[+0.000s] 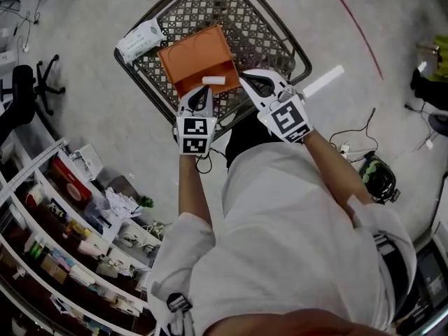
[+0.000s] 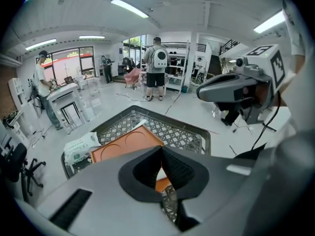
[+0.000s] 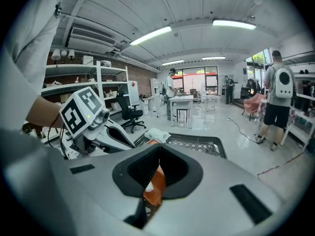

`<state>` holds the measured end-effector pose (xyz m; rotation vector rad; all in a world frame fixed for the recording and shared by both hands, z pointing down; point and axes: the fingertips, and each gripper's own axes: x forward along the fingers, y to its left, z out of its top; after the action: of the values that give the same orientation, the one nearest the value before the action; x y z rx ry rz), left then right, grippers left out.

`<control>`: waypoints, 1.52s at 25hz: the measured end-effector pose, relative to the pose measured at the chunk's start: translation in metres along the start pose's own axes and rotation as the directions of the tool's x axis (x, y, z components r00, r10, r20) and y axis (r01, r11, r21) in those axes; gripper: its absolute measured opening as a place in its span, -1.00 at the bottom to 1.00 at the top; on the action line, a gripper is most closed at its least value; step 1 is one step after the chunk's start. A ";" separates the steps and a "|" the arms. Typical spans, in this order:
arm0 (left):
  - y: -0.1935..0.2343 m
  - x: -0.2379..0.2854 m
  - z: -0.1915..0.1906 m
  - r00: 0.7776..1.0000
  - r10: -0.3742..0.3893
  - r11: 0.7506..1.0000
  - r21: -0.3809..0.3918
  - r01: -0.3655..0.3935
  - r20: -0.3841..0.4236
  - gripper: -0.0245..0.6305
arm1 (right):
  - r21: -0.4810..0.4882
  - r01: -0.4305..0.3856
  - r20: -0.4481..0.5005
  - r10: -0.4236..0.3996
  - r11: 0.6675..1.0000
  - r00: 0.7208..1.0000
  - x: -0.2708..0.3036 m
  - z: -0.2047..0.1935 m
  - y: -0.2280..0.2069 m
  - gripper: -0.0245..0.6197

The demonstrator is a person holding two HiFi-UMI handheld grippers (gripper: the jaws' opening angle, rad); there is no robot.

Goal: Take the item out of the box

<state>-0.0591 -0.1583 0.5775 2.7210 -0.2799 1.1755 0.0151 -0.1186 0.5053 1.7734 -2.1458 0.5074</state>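
Wire basket (image 1: 260,25) takes up the floor ahead of the person, with an open orange box (image 1: 196,56) lying flat inside it and a white tissue pack (image 1: 140,39) resting on the basket's left rim. Both tools hang over the basket's near side. The left gripper (image 1: 201,91) sits at the box's near edge, and its own view shows the jaws pinched together at the tips with nothing caught between them; only orange shows through the gap behind. The right gripper (image 1: 246,80) is by the box's near right corner, likewise clenched tip to tip and carrying nothing I can make out. The item (image 1: 213,80), a small white piece, lies inside the box against its near edge, between the two tools and just beside the left one's tips. By my reading the job has hardly begun: the item is not yet gripped, so a claw must part, close on it and lift it clear of the box
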 end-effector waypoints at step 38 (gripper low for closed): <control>0.001 0.122 -0.130 0.817 -0.084 0.622 0.610 0.491 -0.571 -0.66 | 0.258 0.106 -0.121 -0.077 0.960 0.990 0.021 -0.128 0.008 -0.91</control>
<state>-0.0685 -0.1432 0.7547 2.6751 0.9060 2.1603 0.0047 -0.0770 0.6276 1.9214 -1.9854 0.8817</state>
